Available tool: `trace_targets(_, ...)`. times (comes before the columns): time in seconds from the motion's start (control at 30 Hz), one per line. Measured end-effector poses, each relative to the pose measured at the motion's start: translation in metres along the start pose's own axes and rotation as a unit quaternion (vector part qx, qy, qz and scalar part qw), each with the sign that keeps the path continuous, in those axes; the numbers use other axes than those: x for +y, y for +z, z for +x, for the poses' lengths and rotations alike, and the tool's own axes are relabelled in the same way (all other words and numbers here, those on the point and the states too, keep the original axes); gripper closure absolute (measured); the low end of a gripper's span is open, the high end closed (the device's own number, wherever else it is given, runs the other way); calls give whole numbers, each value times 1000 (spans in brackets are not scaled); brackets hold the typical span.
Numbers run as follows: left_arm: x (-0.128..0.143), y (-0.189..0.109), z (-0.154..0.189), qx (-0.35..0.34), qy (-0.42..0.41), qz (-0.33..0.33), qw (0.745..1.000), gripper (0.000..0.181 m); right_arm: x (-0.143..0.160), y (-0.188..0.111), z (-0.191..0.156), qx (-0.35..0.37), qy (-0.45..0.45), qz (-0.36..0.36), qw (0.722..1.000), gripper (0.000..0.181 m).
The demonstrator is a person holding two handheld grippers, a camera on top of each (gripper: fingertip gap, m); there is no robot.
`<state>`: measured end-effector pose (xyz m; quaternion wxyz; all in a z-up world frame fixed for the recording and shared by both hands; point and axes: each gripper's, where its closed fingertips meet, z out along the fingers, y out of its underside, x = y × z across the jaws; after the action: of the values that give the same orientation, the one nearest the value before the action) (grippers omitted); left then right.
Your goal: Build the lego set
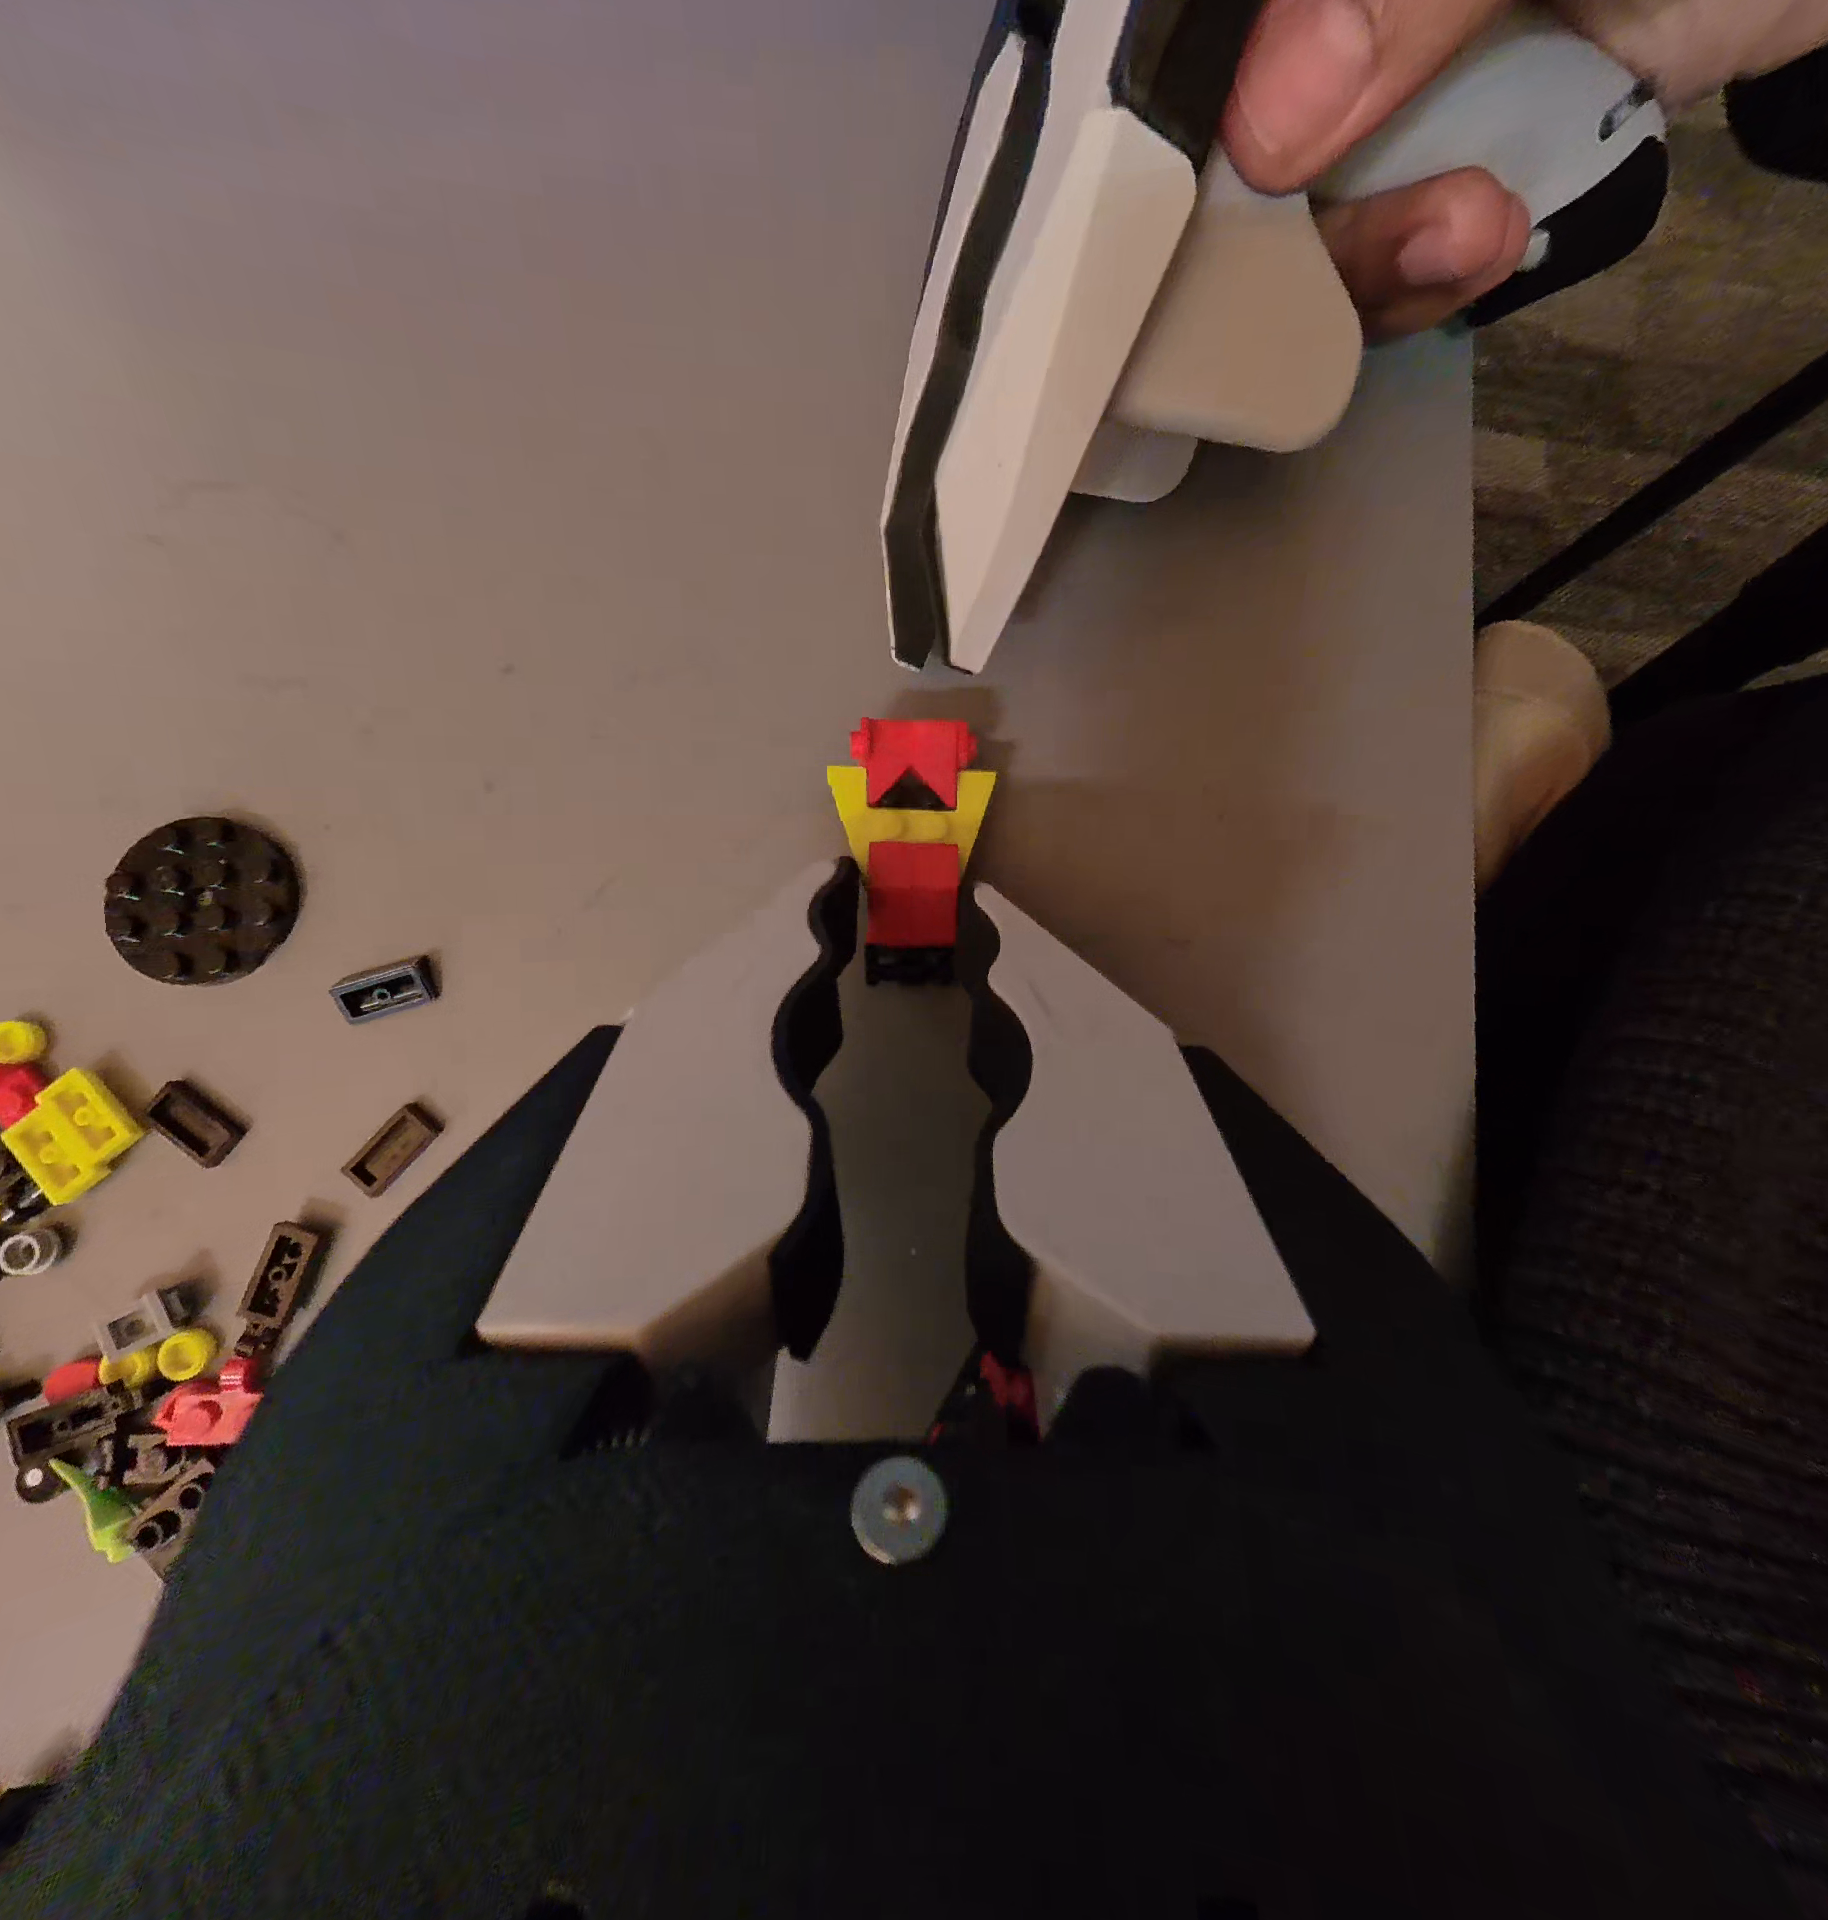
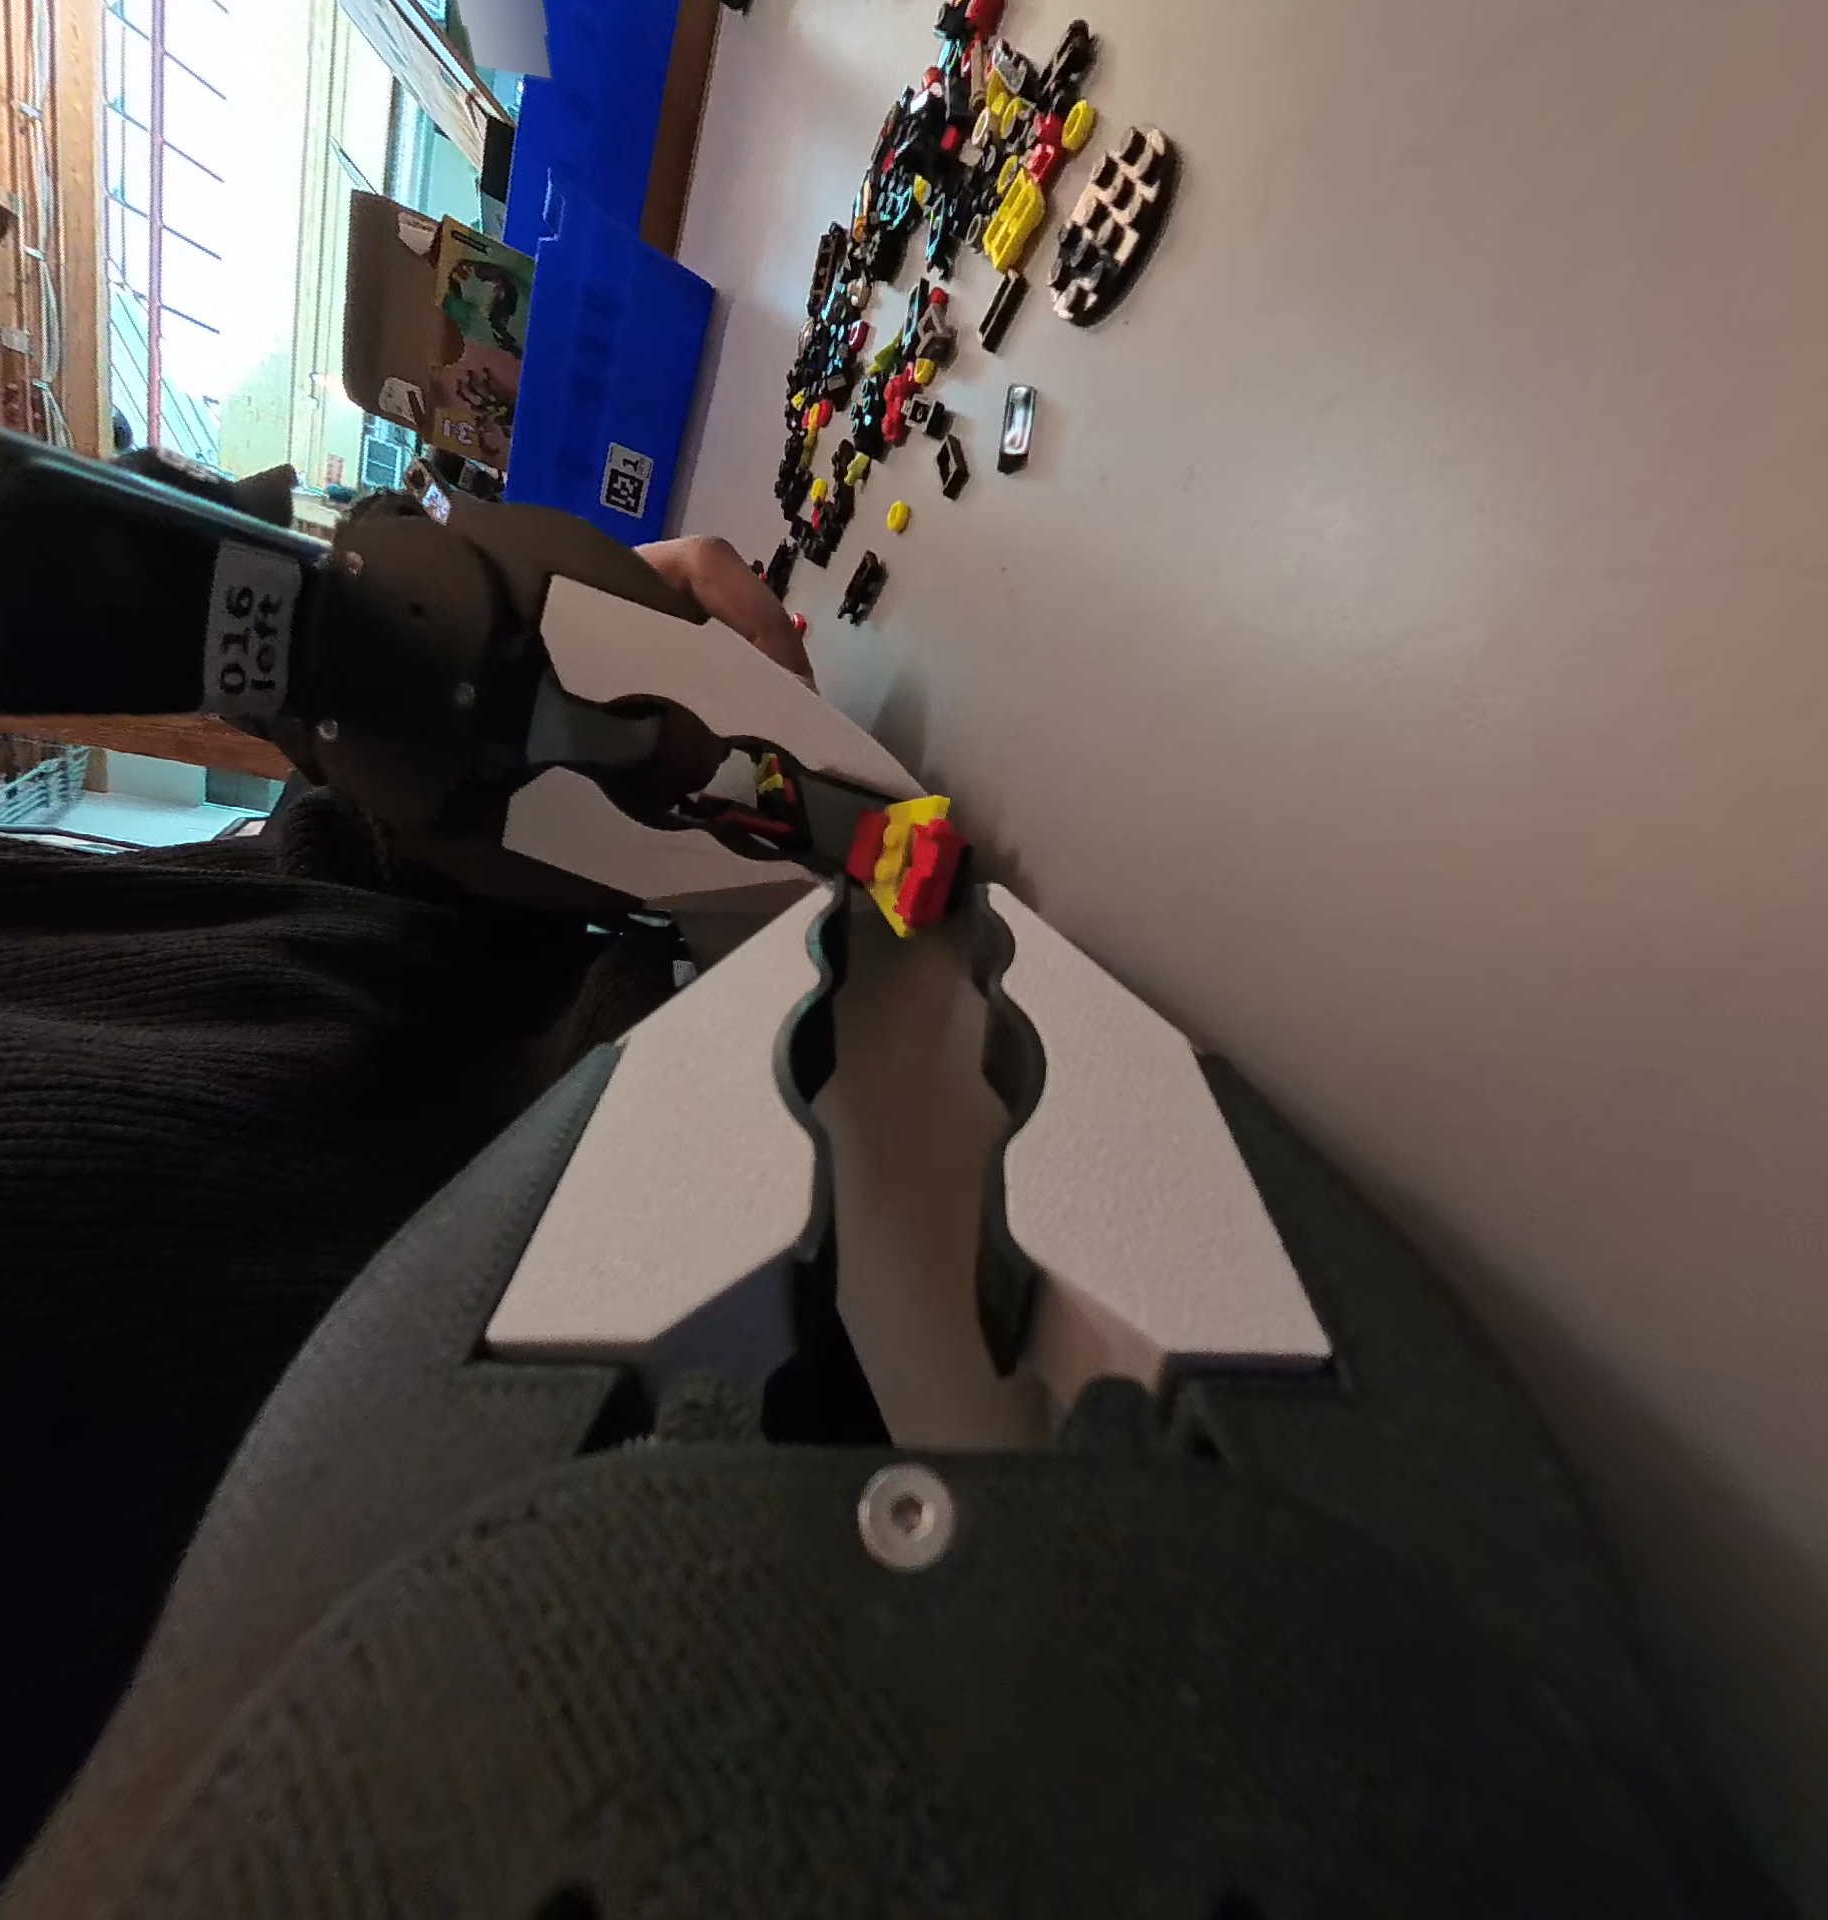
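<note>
A small red, yellow and black lego assembly sits low over the grey table. My left gripper is shut on its red rear end, with one finger on each side. The right wrist view shows the same assembly held at the tips of the left gripper. My right gripper is open and empty, its tips just short of the assembly's front. In the left wrist view the right gripper comes in from the upper right, a small gap away from the assembly.
A round black studded plate and a pile of loose black, yellow and red pieces lie to the left. A grey tile lies nearer. The table edge runs close on the right. Blue bins stand beyond the table. Left and right tips are no more than a few centimetres apart.
</note>
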<state>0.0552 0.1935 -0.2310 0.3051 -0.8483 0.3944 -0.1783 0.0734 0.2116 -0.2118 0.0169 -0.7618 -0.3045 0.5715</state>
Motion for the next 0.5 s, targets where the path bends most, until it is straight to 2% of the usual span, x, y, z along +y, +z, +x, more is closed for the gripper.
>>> trace_targets(0.33, -23, -18, -8, -18, 10, 81, 997, 166, -20, -9, -14, -63, 35, 67, 995, 152)
trace_targets(0.5, -29, -22, -5, -20, 21, 96, 995, 166, -20, -8, -24, -103, 52, 70, 991, 152)
